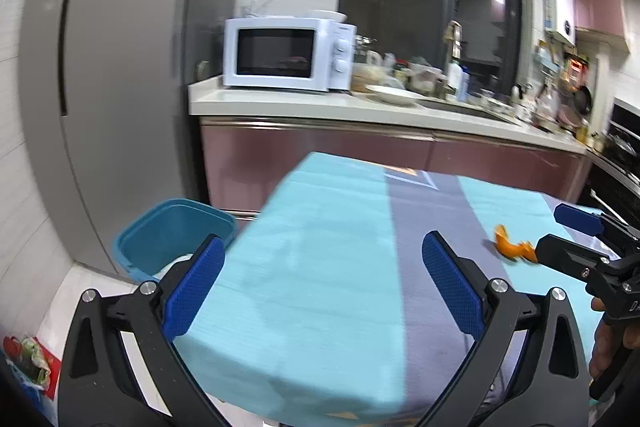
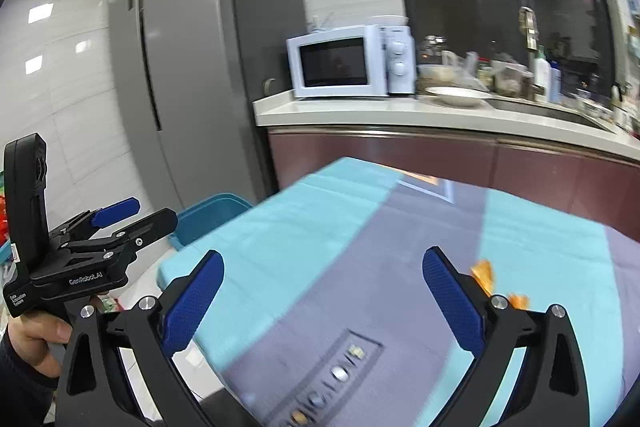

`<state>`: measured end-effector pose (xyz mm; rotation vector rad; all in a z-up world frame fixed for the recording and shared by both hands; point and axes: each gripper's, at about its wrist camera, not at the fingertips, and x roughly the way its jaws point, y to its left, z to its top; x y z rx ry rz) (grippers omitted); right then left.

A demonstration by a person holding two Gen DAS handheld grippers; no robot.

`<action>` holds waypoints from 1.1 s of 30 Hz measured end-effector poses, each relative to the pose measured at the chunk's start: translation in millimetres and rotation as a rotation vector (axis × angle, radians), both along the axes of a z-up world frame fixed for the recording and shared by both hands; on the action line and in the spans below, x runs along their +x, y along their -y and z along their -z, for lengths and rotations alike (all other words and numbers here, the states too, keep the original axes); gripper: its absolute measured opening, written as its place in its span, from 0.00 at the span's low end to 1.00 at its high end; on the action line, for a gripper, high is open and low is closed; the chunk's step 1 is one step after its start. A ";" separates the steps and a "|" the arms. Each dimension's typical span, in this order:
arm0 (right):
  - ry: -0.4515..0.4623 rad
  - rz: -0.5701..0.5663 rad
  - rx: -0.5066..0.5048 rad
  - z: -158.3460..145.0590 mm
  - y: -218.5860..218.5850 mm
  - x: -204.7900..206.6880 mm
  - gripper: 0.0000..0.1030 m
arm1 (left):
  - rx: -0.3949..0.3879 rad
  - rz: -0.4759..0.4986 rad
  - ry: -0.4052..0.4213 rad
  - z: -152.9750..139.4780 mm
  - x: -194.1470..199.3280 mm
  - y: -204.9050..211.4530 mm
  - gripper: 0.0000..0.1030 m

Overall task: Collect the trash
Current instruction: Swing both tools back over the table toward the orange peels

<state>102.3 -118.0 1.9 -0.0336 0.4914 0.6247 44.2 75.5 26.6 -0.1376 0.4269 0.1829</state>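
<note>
An orange peel point(image 1: 514, 246) lies on the turquoise and grey tablecloth point(image 1: 320, 267) at the right of the left wrist view. In the right wrist view the peel point(image 2: 485, 275) shows just behind the right-hand finger. A blue trash bin point(image 1: 172, 233) stands on the floor past the table's left corner, with something white inside; its rim point(image 2: 208, 217) shows in the right wrist view too. My left gripper point(image 1: 323, 281) hangs open over the cloth, holding nothing. My right gripper point(image 2: 323, 293) is open and empty too; it also appears as the right gripper point(image 1: 560, 231) beside the peel.
A grey fridge point(image 1: 112, 67) rises at the left. Behind the table runs a counter point(image 1: 360, 107) with a white microwave point(image 1: 288, 53), a plate and much clutter. A hand point(image 2: 32, 335) holds the left gripper point(image 2: 124, 221) at the lower left.
</note>
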 end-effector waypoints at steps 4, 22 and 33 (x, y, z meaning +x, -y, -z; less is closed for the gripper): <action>0.006 0.069 -0.015 7.3 27.3 -13.1 0.93 | -0.010 0.057 -0.009 8.0 0.0 24.6 0.95; 0.010 0.361 -0.027 31.7 102.2 -51.9 0.93 | 0.007 0.312 -0.033 26.5 30.6 124.7 0.95; -0.020 0.446 -0.022 42.3 131.0 -44.3 0.93 | 0.023 0.389 -0.060 33.9 59.7 152.4 0.95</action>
